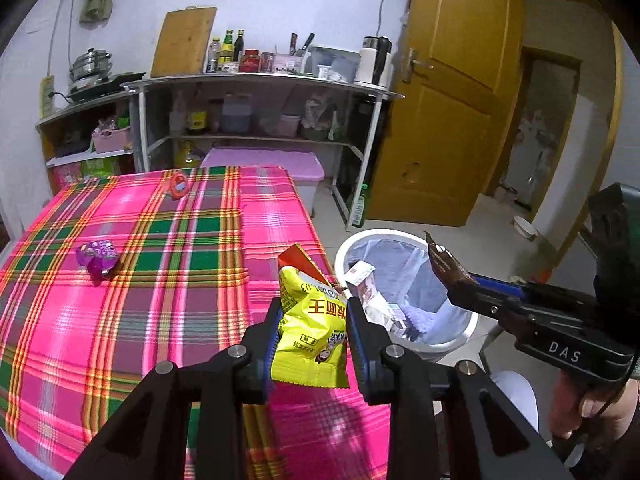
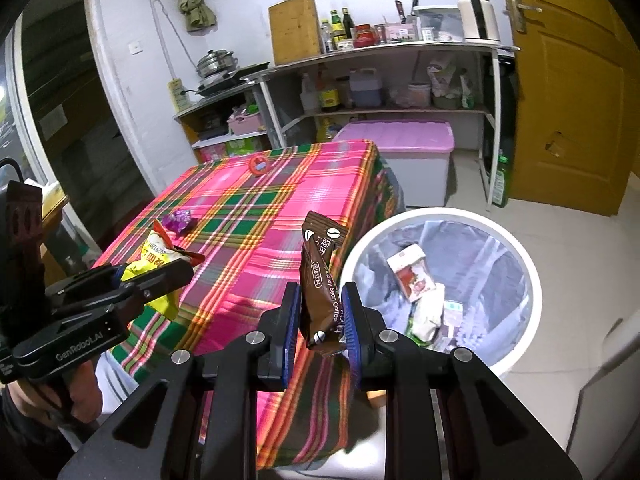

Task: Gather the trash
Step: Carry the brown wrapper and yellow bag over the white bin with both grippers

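My left gripper [image 1: 312, 316] is shut on a yellow snack wrapper [image 1: 310, 336] with a red top, held above the right edge of the plaid table [image 1: 160, 280]. In the right wrist view that wrapper [image 2: 160, 258] shows at the left in the left gripper [image 2: 168, 276]. My right gripper [image 2: 320, 312] is shut on a brown coffee sachet [image 2: 322, 280], upright, just left of the white trash bin [image 2: 532, 280]. The sachet [image 1: 444, 260] hangs over the bin [image 1: 344, 248] in the left wrist view, where the right gripper [image 1: 460, 284] holds it. A purple wrapper [image 1: 98, 256] and a red round piece [image 1: 179, 186] lie on the table.
The bin, lined with a clear bag, holds several cartons and wrappers [image 2: 414, 276]. Behind the table stand a metal shelf [image 1: 260, 80] with bottles, a pink-lidded storage box [image 2: 400, 136] and a yellow door [image 1: 448, 92]. A hand [image 1: 592, 404] grips the right tool.
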